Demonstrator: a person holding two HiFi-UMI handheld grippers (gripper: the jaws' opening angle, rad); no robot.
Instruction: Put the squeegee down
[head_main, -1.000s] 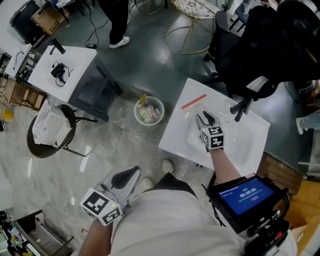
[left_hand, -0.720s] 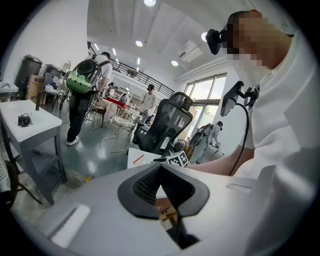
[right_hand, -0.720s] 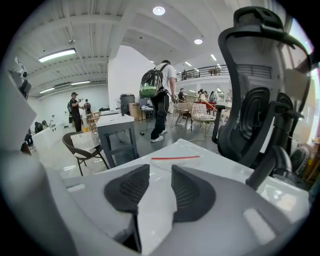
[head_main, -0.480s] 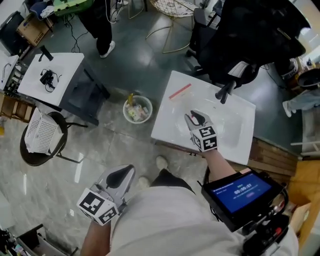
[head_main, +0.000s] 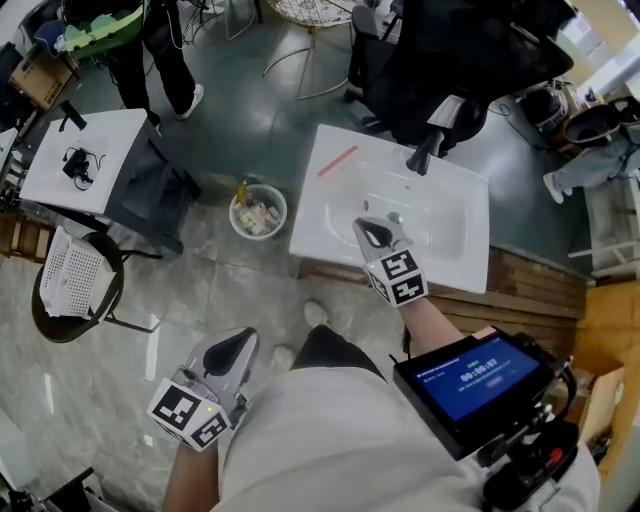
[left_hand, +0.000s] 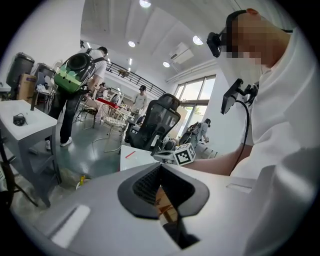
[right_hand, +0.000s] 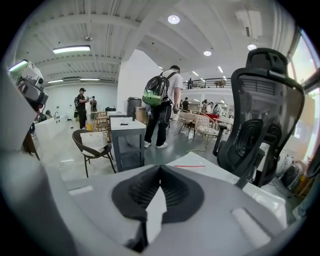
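The right gripper (head_main: 372, 233) hangs over the near left part of the white sink (head_main: 455, 262), and its marker cube covers some of the bowl behind it. Its jaws have just been closing. In the right gripper view they are pressed together at the tips (right_hand: 160, 171) with nothing between them, and only a pale sliver of the sink shows through the slit below.

What I take for the squeegee (head_main: 338, 161) is a thin red bar lying flat on the far left corner of the sink's rim, well apart from both grippers. It is too small and thin to make out a handle or blade. It shows again as a red line on the white rim in the right gripper view (right_hand: 189, 166).

A small round spot, probably the drain (head_main: 393, 216), sits just beside the right gripper's tips. The dark faucet (head_main: 425, 152) stands at the far edge, and its base merges with the black office chair (head_main: 460, 50) behind it.

The left gripper (head_main: 232, 350) is held low at the near left, over the marble floor (head_main: 130, 350), far from the sink. Its jaws meet at the tips (left_hand: 160, 167) and hold nothing. Its arm is hidden by the person's white shirt (head_main: 330, 440). A waste bin (head_main: 257, 212) stands left of the sink, and its contents are unclear. A lit screen (head_main: 478, 377) is partly cut off at the near right.
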